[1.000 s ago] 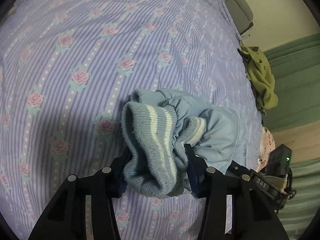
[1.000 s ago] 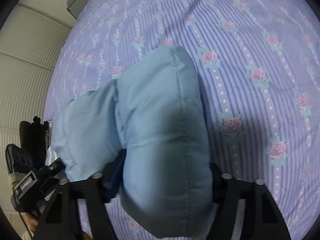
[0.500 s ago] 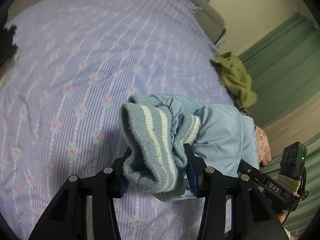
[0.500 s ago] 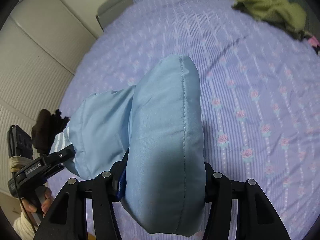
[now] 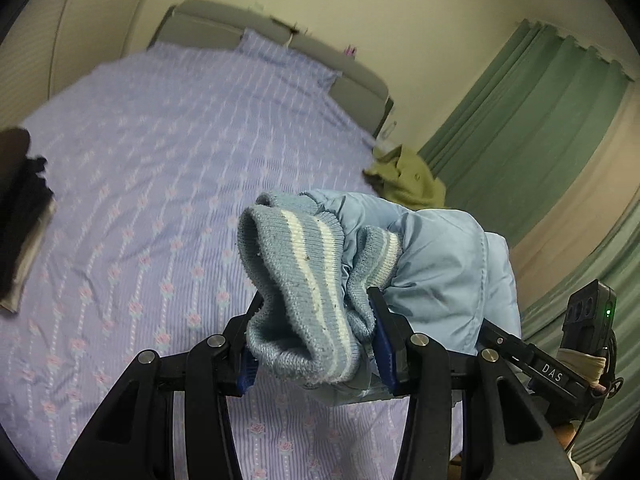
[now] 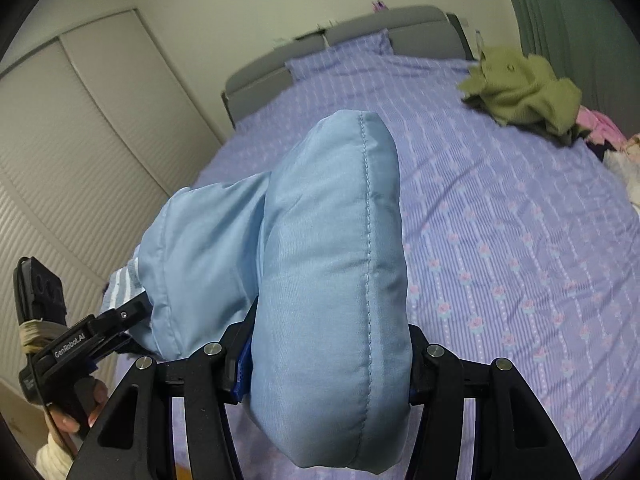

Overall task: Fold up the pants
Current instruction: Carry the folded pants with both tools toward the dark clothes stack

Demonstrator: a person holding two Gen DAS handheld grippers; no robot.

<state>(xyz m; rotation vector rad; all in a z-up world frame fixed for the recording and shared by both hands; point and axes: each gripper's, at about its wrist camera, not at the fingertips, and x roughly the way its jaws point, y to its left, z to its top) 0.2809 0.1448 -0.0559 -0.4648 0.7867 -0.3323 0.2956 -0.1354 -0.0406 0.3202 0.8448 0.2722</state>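
The light blue padded pants [image 6: 332, 264] hang in the air above the bed, held by both grippers. My left gripper [image 5: 316, 320] is shut on the ribbed, white-striped cuff [image 5: 296, 280] of the pants. My right gripper [image 6: 328, 356] is shut on a thick folded edge of the pants. The pants' padded body [image 5: 444, 268] stretches to the right in the left wrist view. The left gripper also shows at the lower left of the right wrist view [image 6: 132, 316].
The bed [image 5: 160, 152] has a lilac striped sheet with roses [image 6: 520, 240]. An olive garment [image 6: 524, 92] lies at its far right, pink clothes [image 6: 600, 128] beside it. A dark object [image 5: 20, 208] lies at the left edge. Green curtains [image 5: 532, 128], grey headboard [image 6: 360, 40].
Both grippers have lifted the pants up off the bed and tilted upward; the headboard, walls and curtains now show. Both grips are unchanged.
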